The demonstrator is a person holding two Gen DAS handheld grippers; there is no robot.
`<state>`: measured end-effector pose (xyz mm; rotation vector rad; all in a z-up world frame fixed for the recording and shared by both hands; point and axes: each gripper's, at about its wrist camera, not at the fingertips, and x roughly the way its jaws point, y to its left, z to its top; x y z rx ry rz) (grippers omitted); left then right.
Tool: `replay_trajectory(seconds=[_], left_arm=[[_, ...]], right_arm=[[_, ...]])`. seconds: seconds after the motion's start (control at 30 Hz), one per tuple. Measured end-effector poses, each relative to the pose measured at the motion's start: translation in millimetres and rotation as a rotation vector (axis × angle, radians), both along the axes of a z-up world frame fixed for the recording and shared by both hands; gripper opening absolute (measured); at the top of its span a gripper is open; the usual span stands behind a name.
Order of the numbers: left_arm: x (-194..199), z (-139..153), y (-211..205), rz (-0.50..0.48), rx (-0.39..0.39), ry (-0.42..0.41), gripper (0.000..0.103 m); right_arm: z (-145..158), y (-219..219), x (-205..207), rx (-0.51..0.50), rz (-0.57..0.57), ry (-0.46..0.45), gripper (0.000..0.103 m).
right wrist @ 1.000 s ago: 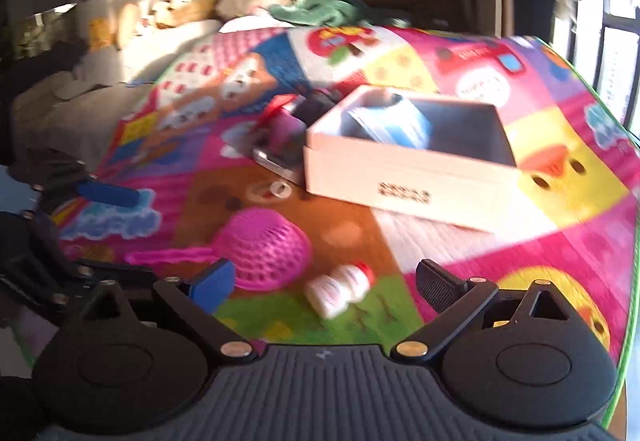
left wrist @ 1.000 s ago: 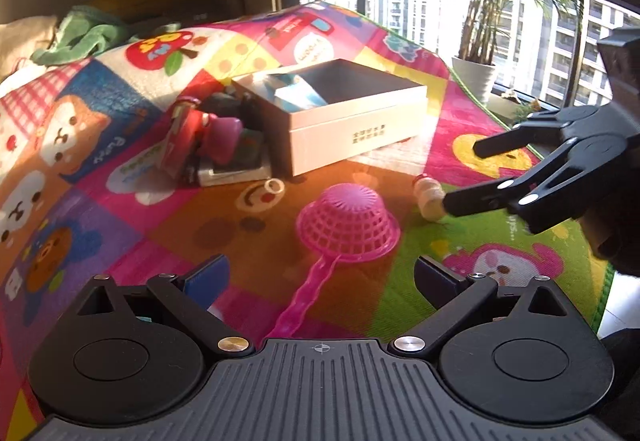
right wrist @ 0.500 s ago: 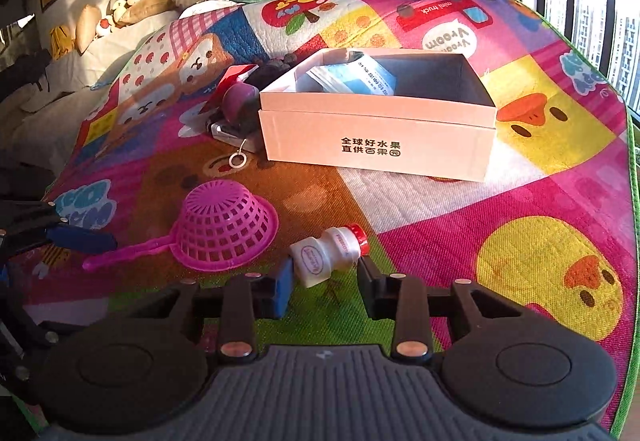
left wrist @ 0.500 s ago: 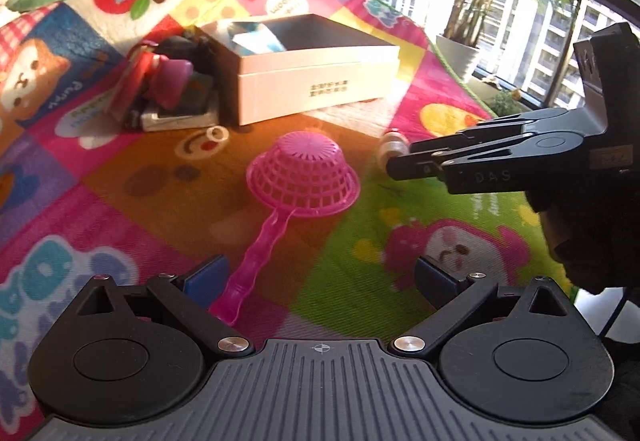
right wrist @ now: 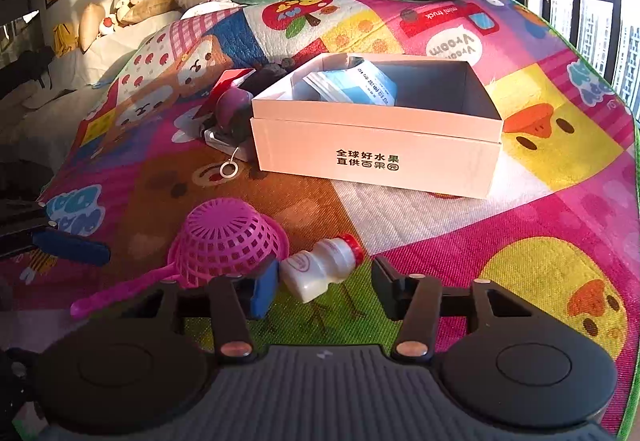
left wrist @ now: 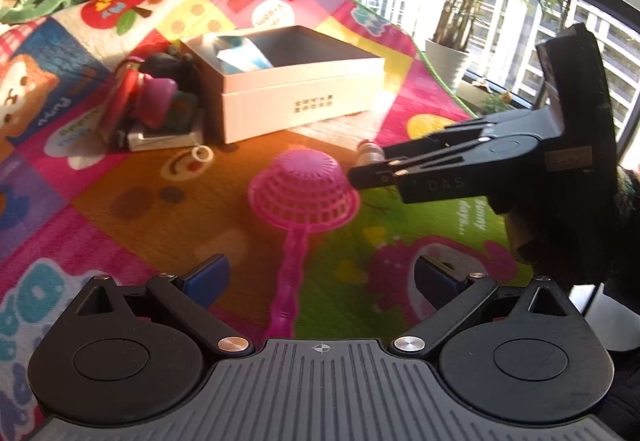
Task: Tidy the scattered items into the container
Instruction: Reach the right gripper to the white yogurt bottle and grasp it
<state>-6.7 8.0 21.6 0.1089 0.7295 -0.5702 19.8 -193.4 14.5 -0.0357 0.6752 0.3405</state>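
Observation:
A small white bottle with a red cap [right wrist: 320, 268] lies on the play mat between the fingers of my right gripper [right wrist: 324, 287]. The jaws stand partly closed around it, with a gap on the right side. In the left wrist view the bottle [left wrist: 368, 153] peeks out past the right gripper [left wrist: 362, 177]. A pink strainer [left wrist: 303, 190] lies dome up on the mat, also in the right wrist view [right wrist: 228, 243]. My left gripper [left wrist: 320, 275] is open and empty, just over the strainer's handle. The white box [right wrist: 376, 129] holds a blue packet [right wrist: 356, 85].
A pile of items [left wrist: 156, 105] lies left of the box: a red card, a purple cup, a dark object, a flat pack. A small ring [right wrist: 229, 170] lies on the mat. The mat edge [right wrist: 632, 281] is at the right. A potted plant [left wrist: 448, 61] stands by the window.
My right gripper has gone from wide open to closing around the bottle, with the bottle between its fingers. My left gripper shifted so the strainer handle lies centred between its fingers.

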Motion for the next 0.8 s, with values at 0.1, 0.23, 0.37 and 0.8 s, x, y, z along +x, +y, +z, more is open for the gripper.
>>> replay_trajectory(seconds=[0.1,0.23,0.37,0.8], left_arm=[[8,-1,-3,0.033,0.031,-0.031,0.101],[17,0,-17,0.033,0.072,-0.082,0.101],[19,-2,-29,0.002,0.077,-0.095,0.101],[18,-10,-22,0.014,0.079,-0.051,0.101]], right_arm=[[-2,1,-2,0.002,-0.006,-0.004,0.038],[1,-3,-11,-0.016,-0.018,-0.009,0.038],[3,-15,-27,-0.047,-0.035,-0.008,0.038],[11,-30,-51,-0.056,0.007,-0.058,0.06]])
